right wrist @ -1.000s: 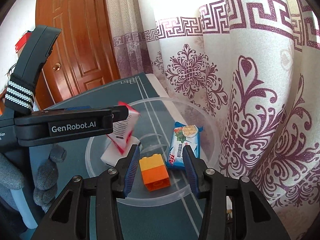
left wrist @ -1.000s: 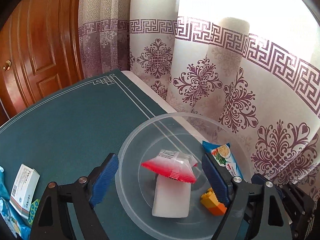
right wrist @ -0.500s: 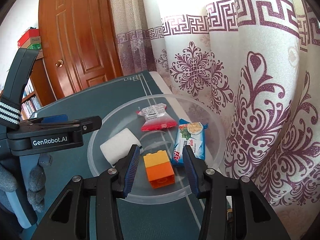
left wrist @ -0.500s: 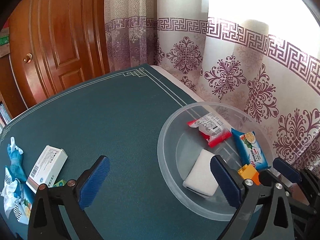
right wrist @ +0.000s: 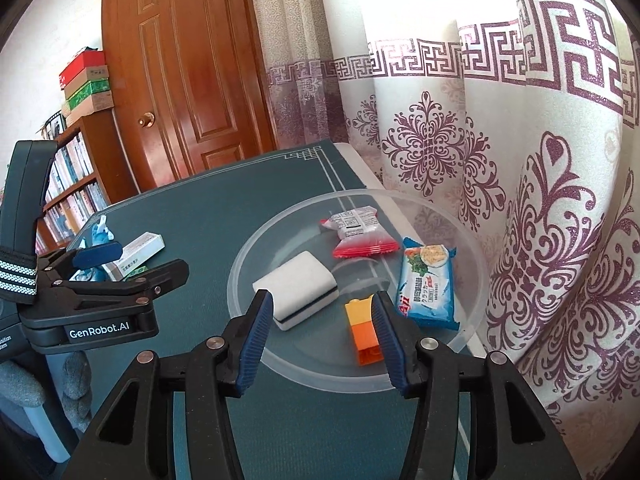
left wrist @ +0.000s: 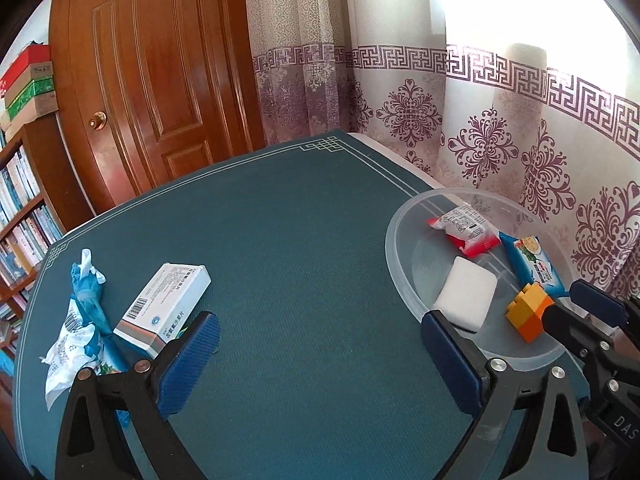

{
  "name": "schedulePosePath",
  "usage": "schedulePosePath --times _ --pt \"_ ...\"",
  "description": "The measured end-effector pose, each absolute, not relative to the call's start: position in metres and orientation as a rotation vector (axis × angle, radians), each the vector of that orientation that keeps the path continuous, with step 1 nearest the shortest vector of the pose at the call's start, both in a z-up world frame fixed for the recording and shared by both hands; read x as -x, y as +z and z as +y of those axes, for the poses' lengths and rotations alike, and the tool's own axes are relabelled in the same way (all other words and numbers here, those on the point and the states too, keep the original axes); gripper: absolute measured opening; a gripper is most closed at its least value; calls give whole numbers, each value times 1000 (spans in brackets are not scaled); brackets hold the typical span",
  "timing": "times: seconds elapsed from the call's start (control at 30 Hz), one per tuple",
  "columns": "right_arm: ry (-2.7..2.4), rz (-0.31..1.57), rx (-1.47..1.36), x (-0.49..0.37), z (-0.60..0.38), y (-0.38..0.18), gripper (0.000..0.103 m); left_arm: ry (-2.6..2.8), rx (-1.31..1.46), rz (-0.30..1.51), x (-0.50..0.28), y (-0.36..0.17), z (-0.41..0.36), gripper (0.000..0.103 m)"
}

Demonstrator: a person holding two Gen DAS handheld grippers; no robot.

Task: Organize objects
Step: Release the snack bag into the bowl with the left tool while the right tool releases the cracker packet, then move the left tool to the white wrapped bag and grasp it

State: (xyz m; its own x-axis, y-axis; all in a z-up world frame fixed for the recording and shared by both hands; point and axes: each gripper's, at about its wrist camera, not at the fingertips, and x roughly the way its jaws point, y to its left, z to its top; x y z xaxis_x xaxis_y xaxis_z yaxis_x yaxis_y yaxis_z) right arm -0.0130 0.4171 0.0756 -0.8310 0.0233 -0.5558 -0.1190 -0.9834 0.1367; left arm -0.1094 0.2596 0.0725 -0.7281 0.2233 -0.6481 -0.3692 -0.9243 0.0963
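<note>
orange block [right wrist: 362,332] lies beside right fingers [right wrist: 384,338], barely touching if at all.

"GenRobot.AI" on left claw [right wrist: 138,262] body

right tool [right wrist: 322,322]: opening, pads off orange-yellow brick [right wrist: 362,330] | clear bowl [right wrist: 256,252]: brick, sponge [right wrist: 298,286], two packets

You work in a lived-in home, not a lab: a panelled wooden door [left wrist: 160,80] with a brass knob [left wrist: 97,120], floor-length curtains [left wrist: 500,120] patterned in purple over a bright window, and a bookshelf [right wrist: 76,184] crammed with books, boxes [right wrist: 86,80] stacked on top. Your counter [left wrist: 300,240] wears a teal cloth with a white border.
</note>
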Motion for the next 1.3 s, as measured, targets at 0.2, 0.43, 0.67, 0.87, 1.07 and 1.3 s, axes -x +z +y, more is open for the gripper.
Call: schedulePosePath --times 0.2,0.43,0.67,0.87,1.07,1.3 --pt "2950 264 911 13 404 75 59 2685 939 302 105 76 230 102" --pt "2982 223 985 15 378 65 59 2759 974 269 107 74 186 102" --pt "3023 189 1055 16 348 56 59 2838 992 232 111 76 142 102" --pt "3041 171 1110 18 325 50 59 2897 997 257 115 73 105 102" --pt "3042 168 1158 21 309 43 59 2936 1029 306 128 62 72 102" --pt "3039 151 1204 26 290 38 59 2930 1042 314 144 52 52 102"
